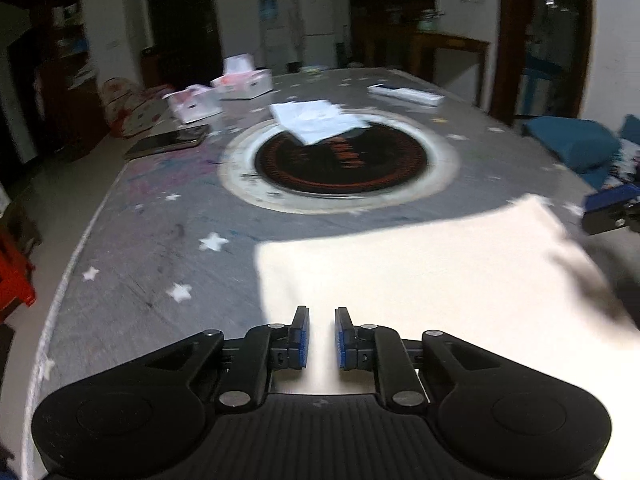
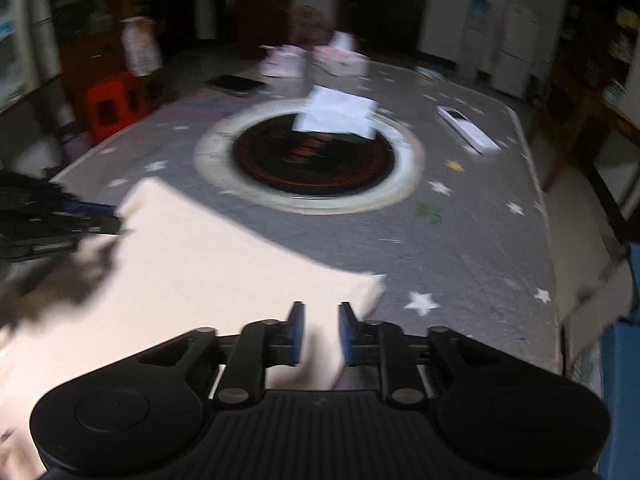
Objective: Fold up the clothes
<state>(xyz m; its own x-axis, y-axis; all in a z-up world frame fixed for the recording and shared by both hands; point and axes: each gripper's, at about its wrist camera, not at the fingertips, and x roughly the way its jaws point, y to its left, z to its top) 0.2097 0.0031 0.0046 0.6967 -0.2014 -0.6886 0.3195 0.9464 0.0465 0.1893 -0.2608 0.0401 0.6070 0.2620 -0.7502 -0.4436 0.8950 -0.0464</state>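
A pale cream garment (image 1: 420, 280) lies flat on the grey star-patterned table, in the near part of both views (image 2: 208, 272). My left gripper (image 1: 322, 312) hovers above its near-left area, jaws a little apart with nothing between them. My right gripper (image 2: 322, 308) hangs over the garment's near-right corner, also slightly open and empty. The right gripper shows at the right edge of the left wrist view (image 1: 612, 212); the left gripper shows at the left edge of the right wrist view (image 2: 48, 216). Both views are motion-blurred.
A round dark hotplate (image 1: 340, 160) with a pale ring sits mid-table, a white paper (image 1: 316, 120) on its far rim. Beyond are tissue boxes (image 1: 244, 80), a phone (image 1: 168, 142) and a white remote (image 2: 468, 130). A red stool (image 2: 116, 104) stands left; blue cloth (image 1: 576, 140) lies right.
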